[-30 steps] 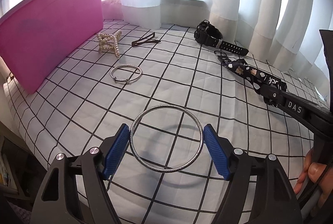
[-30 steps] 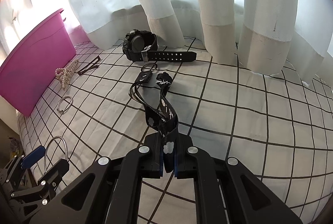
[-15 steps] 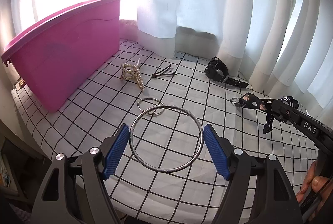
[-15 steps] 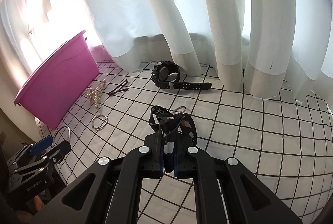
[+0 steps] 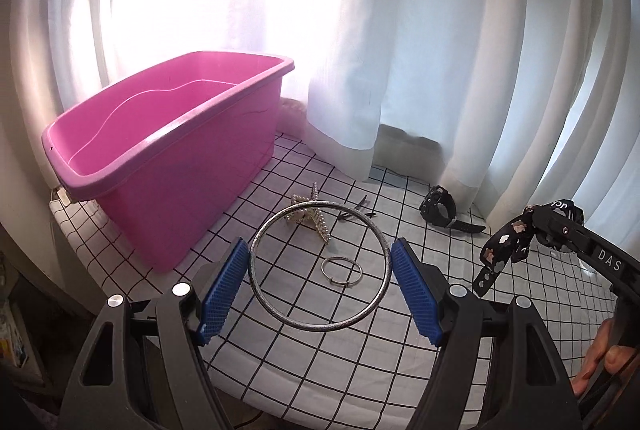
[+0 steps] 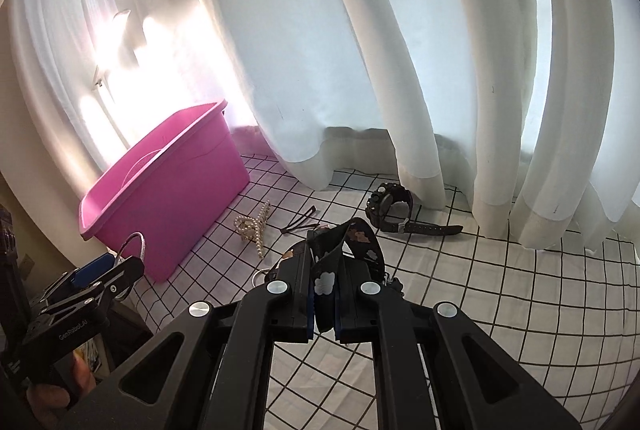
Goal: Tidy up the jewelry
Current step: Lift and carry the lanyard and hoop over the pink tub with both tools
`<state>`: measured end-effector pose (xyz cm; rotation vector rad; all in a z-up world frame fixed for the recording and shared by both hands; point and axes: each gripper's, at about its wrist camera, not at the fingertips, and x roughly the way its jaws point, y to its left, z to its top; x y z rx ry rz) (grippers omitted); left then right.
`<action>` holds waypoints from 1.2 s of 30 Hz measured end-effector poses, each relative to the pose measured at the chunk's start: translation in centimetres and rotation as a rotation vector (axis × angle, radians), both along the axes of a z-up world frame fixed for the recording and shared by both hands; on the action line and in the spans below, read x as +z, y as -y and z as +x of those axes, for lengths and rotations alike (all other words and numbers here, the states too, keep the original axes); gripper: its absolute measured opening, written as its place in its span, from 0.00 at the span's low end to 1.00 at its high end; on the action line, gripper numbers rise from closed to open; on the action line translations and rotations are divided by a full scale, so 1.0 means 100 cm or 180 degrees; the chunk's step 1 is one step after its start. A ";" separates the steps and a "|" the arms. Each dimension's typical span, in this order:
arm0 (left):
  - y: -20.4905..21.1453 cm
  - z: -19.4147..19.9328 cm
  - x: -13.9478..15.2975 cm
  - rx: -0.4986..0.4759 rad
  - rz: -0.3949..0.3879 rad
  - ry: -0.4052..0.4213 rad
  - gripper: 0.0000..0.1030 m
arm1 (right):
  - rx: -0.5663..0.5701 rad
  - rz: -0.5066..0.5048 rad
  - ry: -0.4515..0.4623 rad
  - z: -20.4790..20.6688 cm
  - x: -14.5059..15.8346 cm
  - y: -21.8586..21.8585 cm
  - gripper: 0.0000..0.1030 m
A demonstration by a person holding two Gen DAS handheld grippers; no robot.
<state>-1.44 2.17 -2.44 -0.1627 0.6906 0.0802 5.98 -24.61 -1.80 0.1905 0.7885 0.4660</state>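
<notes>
Left fingers [image 5: 416, 294] gripping bangle [image 5: 320, 267], right fingers [image 6: 304, 294] clamped on strap [image 6: 344, 250], pink bin [image 5: 168, 166], watch [image 6: 390, 206] on checked cloth [image 6: 500, 270]

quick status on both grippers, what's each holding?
Left gripper: shut on the large silver bangle.
Right gripper: shut on the black patterned strap.
</notes>
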 end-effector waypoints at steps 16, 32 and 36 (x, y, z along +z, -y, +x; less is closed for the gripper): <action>-0.125 0.012 0.100 0.0364 0.0140 0.0559 0.69 | 0.0553 0.0430 0.0679 0.049 0.118 -0.135 0.06; -0.239 0.085 0.082 0.0685 0.0147 0.0315 0.69 | 0.1159 0.0415 0.0466 0.124 0.121 -0.305 0.06; -0.254 0.103 0.057 0.0706 0.0039 0.0057 0.69 | 0.1264 0.0231 0.0170 0.141 0.096 -0.342 0.06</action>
